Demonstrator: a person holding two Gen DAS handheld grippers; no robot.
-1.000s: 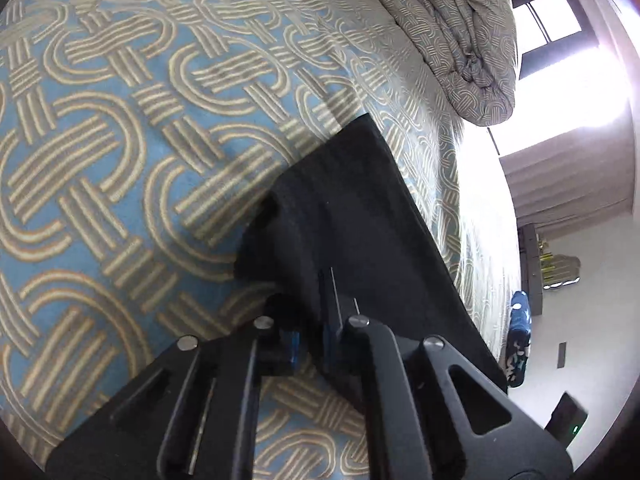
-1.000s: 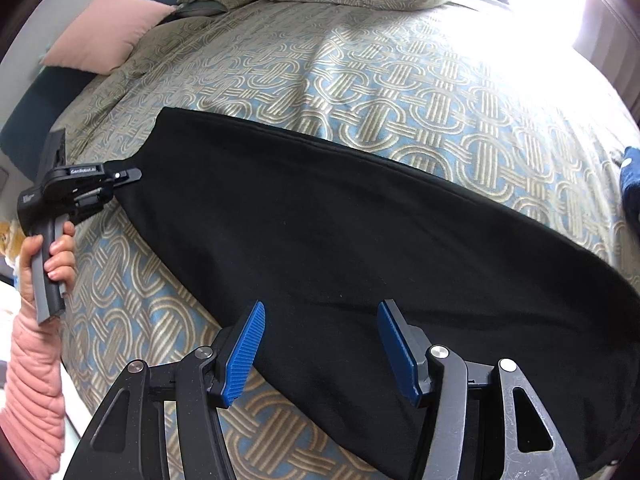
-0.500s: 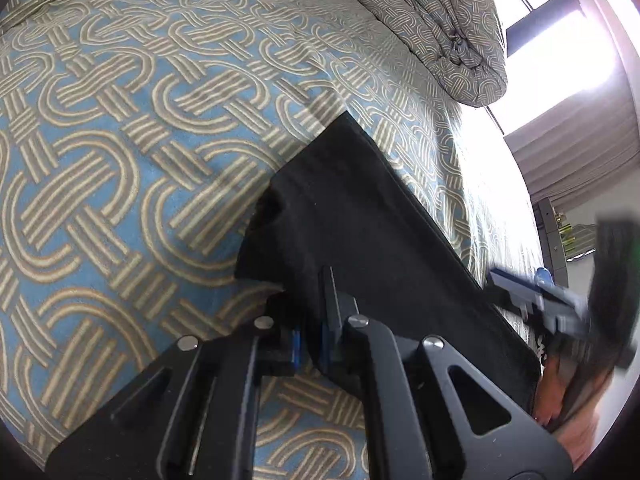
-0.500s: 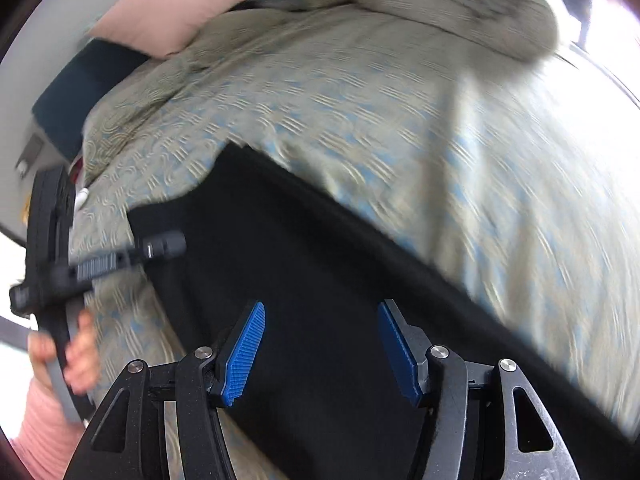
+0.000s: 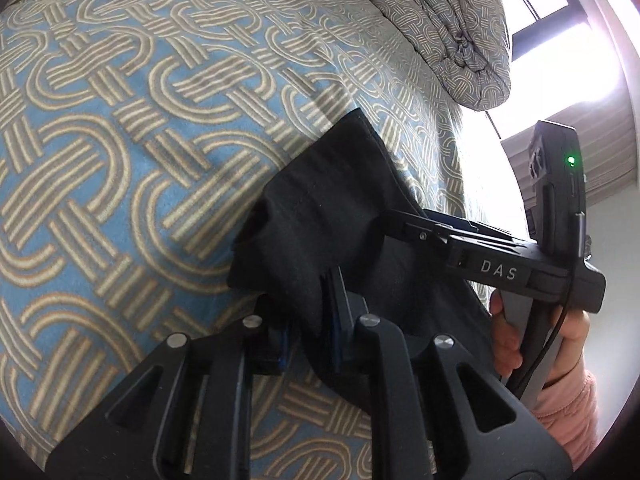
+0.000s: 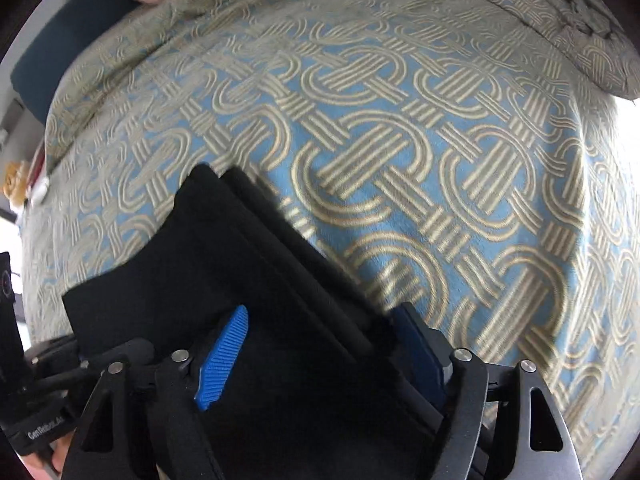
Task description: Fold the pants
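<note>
Right hand-held gripper [image 6: 320, 356] swung in over pants [image 6: 224, 264], spread; left hand-held gripper [image 5: 308, 328] pinching, seemingly, hem.

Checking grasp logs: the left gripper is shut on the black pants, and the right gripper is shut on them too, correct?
Only half right. The left gripper is shut on the black pants, but the right wrist view shows the right gripper open, jaws apart around the fabric.

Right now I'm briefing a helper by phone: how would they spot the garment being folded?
Look at the bed's blue bedspread with tan woven loops. On it lies the plain black cloth pants, the only dark, unpatterned fabric there; the bunched quilt nearby repeats the looped pattern in grey.
</note>
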